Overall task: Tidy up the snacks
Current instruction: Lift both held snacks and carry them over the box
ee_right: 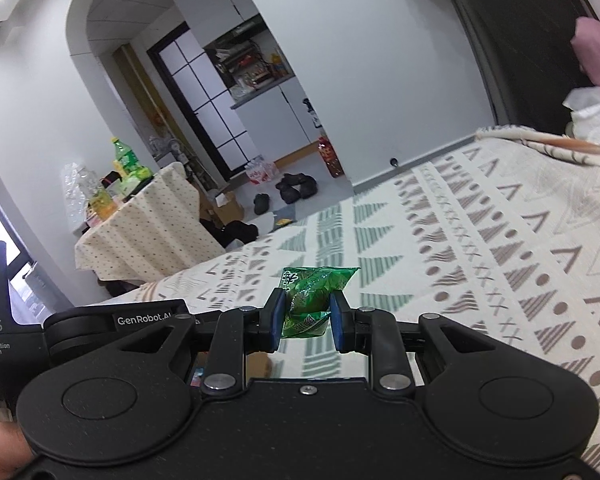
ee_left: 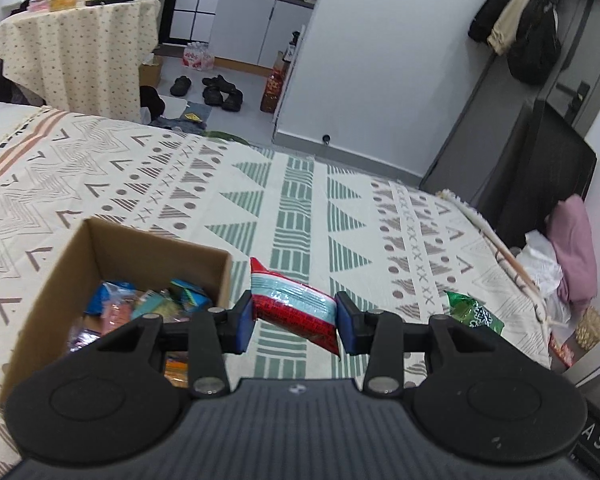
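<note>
Two snack packets held above a patterned bedspread [ee_left: 220,184].

A red packet [ee_left: 294,305] is pinched in the left gripper [ee_left: 295,318], right of a cardboard box [ee_left: 112,248]; a green packet [ee_right: 310,300] is pinched in the right gripper [ee_right: 306,320], mid-frame.

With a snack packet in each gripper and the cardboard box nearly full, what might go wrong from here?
The left gripper pinches the red packet tilted, beside the cardboard box rather than over it; released here, it would likely land on the bedspread. The right gripper squeezes the green packet at its crumpled middle, so it may slip or crush.
</note>
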`<state>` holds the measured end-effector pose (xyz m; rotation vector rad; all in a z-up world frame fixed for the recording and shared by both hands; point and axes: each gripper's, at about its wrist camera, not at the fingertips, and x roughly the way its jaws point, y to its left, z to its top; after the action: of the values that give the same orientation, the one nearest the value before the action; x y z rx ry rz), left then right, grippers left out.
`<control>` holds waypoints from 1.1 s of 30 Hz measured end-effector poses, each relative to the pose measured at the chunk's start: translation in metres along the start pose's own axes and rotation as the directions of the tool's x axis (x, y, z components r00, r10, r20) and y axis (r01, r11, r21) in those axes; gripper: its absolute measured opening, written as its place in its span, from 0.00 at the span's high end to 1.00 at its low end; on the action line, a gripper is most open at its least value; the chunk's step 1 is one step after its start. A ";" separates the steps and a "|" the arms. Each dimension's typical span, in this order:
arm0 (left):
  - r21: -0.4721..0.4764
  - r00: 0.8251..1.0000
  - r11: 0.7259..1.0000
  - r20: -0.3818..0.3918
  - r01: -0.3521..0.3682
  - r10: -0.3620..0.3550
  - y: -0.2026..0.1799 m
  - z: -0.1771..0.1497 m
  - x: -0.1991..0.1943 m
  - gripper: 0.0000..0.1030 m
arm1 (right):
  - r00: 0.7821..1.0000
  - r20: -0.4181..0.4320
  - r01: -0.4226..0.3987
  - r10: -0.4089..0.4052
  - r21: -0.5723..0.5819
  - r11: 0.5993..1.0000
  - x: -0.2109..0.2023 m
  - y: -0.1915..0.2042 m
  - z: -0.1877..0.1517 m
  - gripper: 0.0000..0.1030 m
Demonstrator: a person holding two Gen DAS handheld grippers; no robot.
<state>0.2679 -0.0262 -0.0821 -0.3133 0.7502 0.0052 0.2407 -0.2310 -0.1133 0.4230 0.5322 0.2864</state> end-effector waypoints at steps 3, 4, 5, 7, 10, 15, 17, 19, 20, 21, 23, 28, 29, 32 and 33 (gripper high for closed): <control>-0.019 1.000 1.000 0.015 0.001 -0.001 0.010 0.006 -0.009 0.60 | 1.000 0.008 -0.007 0.008 -0.014 1.000 0.000 0.012 0.002 0.77; -0.027 1.000 1.000 0.020 0.002 -0.002 0.013 0.007 -0.012 0.60 | 1.000 0.011 -0.010 0.010 -0.018 1.000 0.000 0.016 0.003 0.77; -0.031 1.000 1.000 0.025 0.003 -0.002 0.016 0.009 -0.015 0.60 | 1.000 0.013 -0.011 0.012 -0.023 1.000 0.000 0.020 0.003 0.77; -0.039 0.999 0.999 0.037 0.004 -0.003 0.023 0.014 -0.020 0.60 | 1.000 0.015 -0.014 0.014 -0.034 0.999 0.000 0.028 0.004 0.77; -0.061 0.999 0.998 0.044 0.012 -0.009 0.033 0.019 -0.024 0.60 | 1.000 0.013 -0.017 0.018 -0.051 0.999 0.002 0.039 0.003 0.77; -0.115 0.999 0.993 0.049 0.015 -0.010 0.056 0.028 -0.027 0.60 | 1.000 0.003 -0.031 0.031 -0.067 0.997 0.010 0.058 0.001 0.77; -0.137 0.999 0.990 0.050 0.012 -0.005 0.067 0.031 -0.028 0.60 | 0.999 -0.002 -0.039 0.039 -0.074 0.996 0.014 0.066 -0.002 0.77; -0.153 0.999 0.988 0.048 0.006 0.002 0.078 0.033 -0.028 0.60 | 0.999 -0.011 -0.048 0.048 -0.082 0.995 0.019 0.074 -0.004 0.77; -0.162 0.999 0.987 0.045 0.002 0.005 0.083 0.034 -0.028 0.60 | 0.999 -0.015 -0.053 0.052 -0.087 0.995 0.022 0.078 -0.005 0.77; -0.173 0.999 0.985 0.043 0.001 0.007 0.088 0.035 -0.028 0.60 | 0.998 -0.020 -0.057 0.055 -0.091 0.994 0.025 0.082 -0.007 0.77; -0.193 0.999 0.981 0.038 0.000 0.008 0.097 0.037 -0.027 0.60 | 0.998 -0.032 -0.063 0.060 -0.100 0.993 0.031 0.090 -0.010 0.77; -0.230 1.000 0.973 0.027 -0.008 0.014 0.115 0.039 -0.023 0.60 | 0.996 -0.058 -0.075 0.069 -0.115 0.990 0.047 0.105 -0.017 0.77; -0.239 1.000 0.971 0.023 -0.012 0.018 0.119 0.039 -0.022 0.60 | 0.996 -0.063 -0.077 0.070 -0.117 0.990 0.050 0.107 -0.018 0.77; -0.270 0.998 0.961 0.007 -0.058 0.062 0.132 0.038 -0.019 0.60 | 0.994 -0.077 -0.082 0.073 -0.116 0.990 0.059 0.113 -0.023 0.77; -0.276 0.997 0.959 0.000 -0.069 0.071 0.135 0.038 -0.017 0.60 | 0.994 -0.083 -0.084 0.074 -0.116 0.990 0.062 0.115 -0.025 0.77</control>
<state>0.2650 0.1154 -0.0820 -0.5520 0.7514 0.1797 0.2605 -0.1002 -0.1064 0.3183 0.5726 0.4105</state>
